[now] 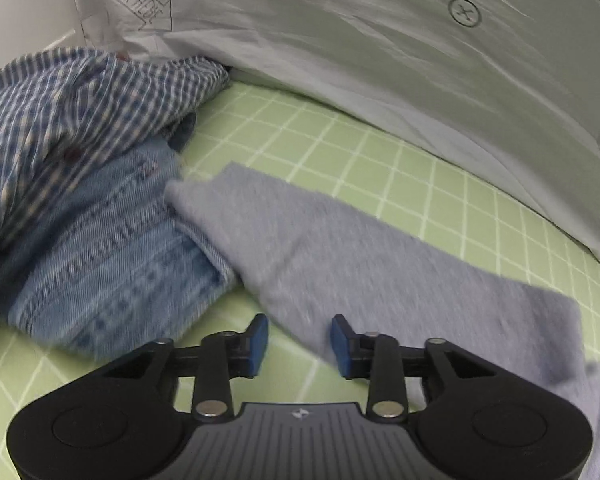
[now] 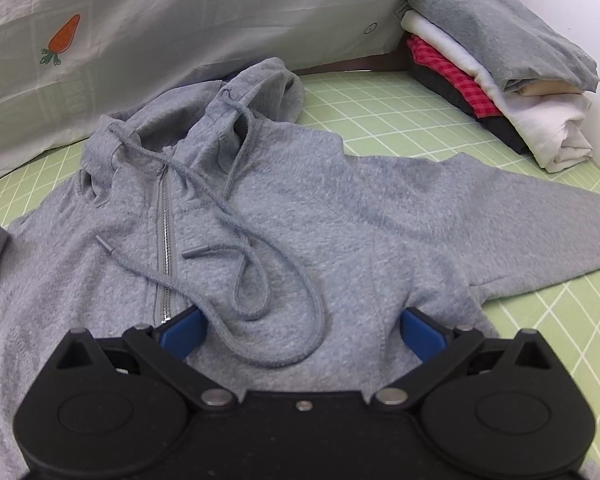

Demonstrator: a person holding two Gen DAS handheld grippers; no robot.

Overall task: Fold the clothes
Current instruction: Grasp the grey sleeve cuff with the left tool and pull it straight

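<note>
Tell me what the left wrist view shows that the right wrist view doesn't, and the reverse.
Left wrist only: a blue checked shirt and denim garment in a heap, and the left gripper, open beside a grey sleeve.

Right wrist only: the hoodie's hood, zip and drawstrings, a stack of folded clothes, and the right gripper, open.

Both: the green grid mat and pale printed sheet.

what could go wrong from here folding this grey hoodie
1. The drawstrings lie in loose loops across the chest, right ahead of the open right gripper; it might snag a cord rather than fabric.
2. The left gripper is open over the edge of the sleeve, which lies against the denim garment; a grab could catch both.
3. The hood is bunched up, so a fold may come out lumpy.
</note>
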